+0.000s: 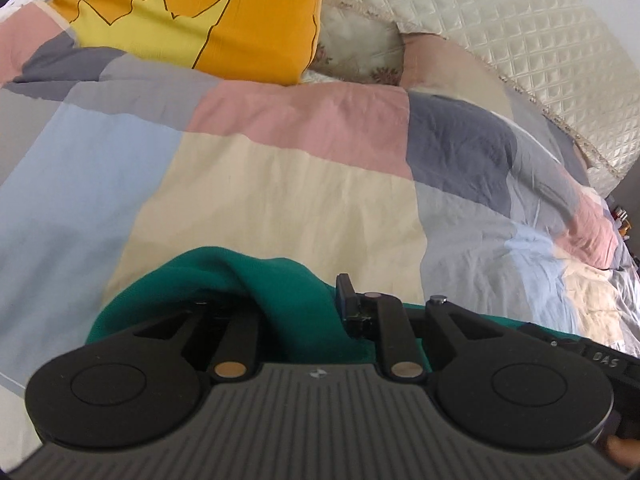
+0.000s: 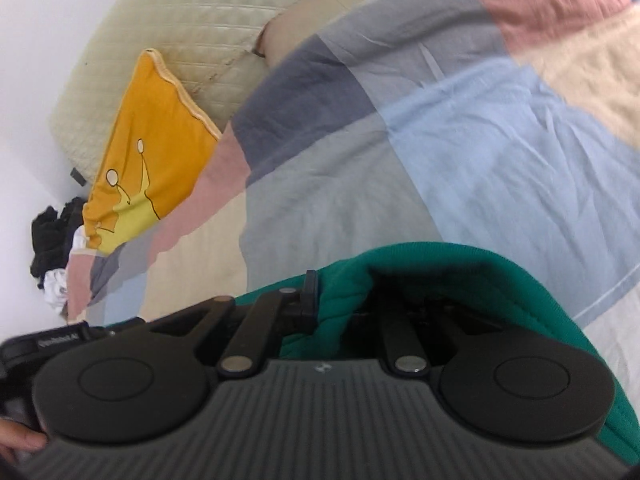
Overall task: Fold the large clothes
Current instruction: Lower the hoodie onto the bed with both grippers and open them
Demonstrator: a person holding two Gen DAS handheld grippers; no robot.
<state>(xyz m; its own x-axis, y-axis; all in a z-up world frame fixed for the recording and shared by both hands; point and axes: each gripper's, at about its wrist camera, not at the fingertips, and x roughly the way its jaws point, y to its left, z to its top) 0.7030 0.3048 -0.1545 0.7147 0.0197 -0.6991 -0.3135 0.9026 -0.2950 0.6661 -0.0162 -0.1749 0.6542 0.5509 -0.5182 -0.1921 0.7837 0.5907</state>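
A green garment is bunched at my left gripper, low over a patchwork quilt. The cloth fills the gap between the jaws and drapes over the left finger, hiding it; the right finger shows, touching the cloth. In the right wrist view the same green garment arches over my right gripper. It covers the right finger, while the left finger presses against the fabric. Both grippers sit side by side, shut on the garment's edge.
The quilt covers a bed. An orange pillow with a yellow crown leans on a cream quilted headboard at the far end. Dark and white clothes are piled beside the bed. A person's fingertip holds the handle.
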